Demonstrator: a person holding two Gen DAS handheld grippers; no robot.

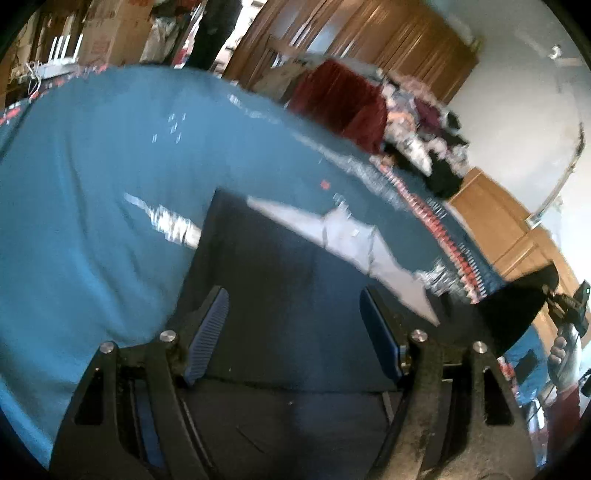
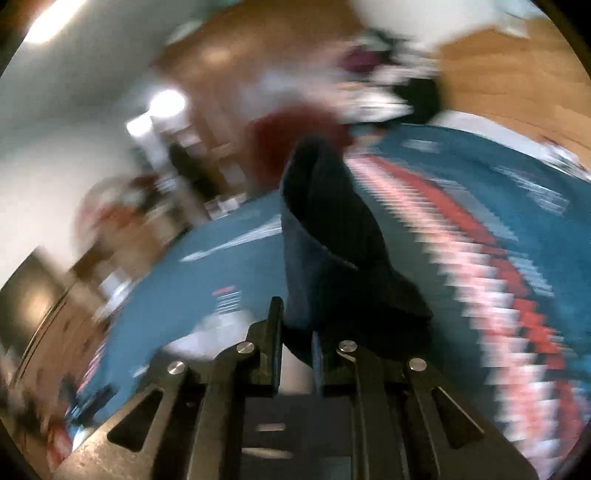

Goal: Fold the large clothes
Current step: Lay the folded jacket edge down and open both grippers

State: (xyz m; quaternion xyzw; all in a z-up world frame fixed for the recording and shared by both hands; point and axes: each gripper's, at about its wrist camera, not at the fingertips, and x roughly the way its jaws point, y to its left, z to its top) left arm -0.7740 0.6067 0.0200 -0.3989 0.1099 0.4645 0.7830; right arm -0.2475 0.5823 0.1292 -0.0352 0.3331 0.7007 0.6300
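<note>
— While the left wrist view is fairly sharp, what does it give you that the right one does not?

— It shows the left gripper (image 1: 293, 336) with its jaws spread wide, holding nothing, above a dark navy garment (image 1: 273, 295) that lies flat on a teal cloth (image 1: 92, 184) covering the tabletop. A pale grey piece of fabric (image 1: 343, 236) lies along the garment's far edge. Beyond the tabletop's far edge sit a dark red cloth (image 1: 347, 103) and a heap of mixed clothes (image 1: 424, 125), with wooden cabinets (image 1: 369, 40) behind them. At the right edge of that view a hand (image 1: 559, 354) holds the other tool, with a lifted dark flap of cloth beside it.

— And the right wrist view?

— Heavily blurred. What it does show is the right gripper (image 2: 295, 343), its jaws pinched together on a fold of the same navy garment (image 2: 332, 236), which rises in a bunched strip away from the camera. A band of red and white pattern (image 2: 487, 280) on the teal cloth runs along the tabletop's edge to the right, much nearer than in the left view.

— Any writing or labels?

— None that I can read. The small white marks on the teal cloth are too smeared to tell, and the cardboard boxes (image 1: 110, 33) at the far left corner show no legible print.
</note>
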